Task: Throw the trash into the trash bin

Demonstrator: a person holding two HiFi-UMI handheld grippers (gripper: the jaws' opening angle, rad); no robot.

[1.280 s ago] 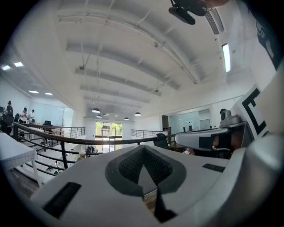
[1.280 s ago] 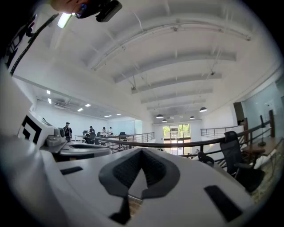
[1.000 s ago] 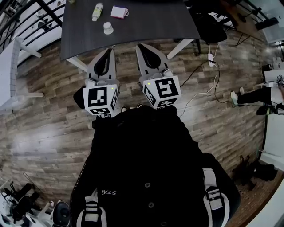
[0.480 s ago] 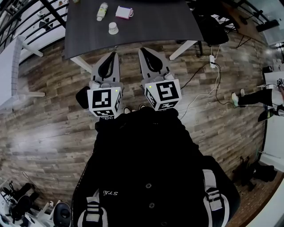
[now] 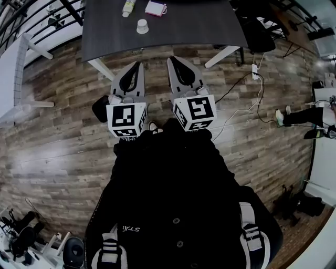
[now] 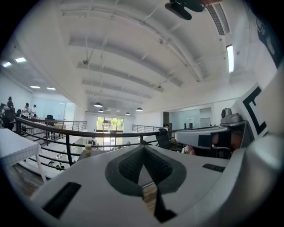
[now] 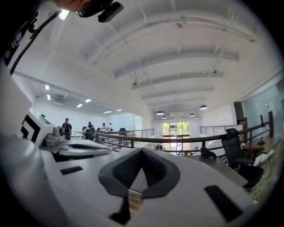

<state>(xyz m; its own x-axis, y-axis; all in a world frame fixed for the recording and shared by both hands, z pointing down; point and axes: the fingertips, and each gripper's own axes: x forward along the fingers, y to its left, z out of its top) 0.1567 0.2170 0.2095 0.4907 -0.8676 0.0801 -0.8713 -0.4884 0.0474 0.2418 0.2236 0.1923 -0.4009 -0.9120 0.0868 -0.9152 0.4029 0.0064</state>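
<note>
Small white cup point(image 5: 142, 26), pale bottle point(image 5: 128, 7), pink packet point(image 5: 156, 8) on dark table point(image 5: 199, 26)

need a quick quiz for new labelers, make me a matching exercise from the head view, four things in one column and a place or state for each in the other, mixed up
Things:
1 white cup
2 pink packet
3 power strip
4 left gripper

Place or state:
a on the wood floor, cable attached
b shut, empty, over the floor
c on the dark table, right beside the bottle
d on the table, closer to its near edge

Pairs: 1-d, 2-c, 3-a, 4-b
</note>
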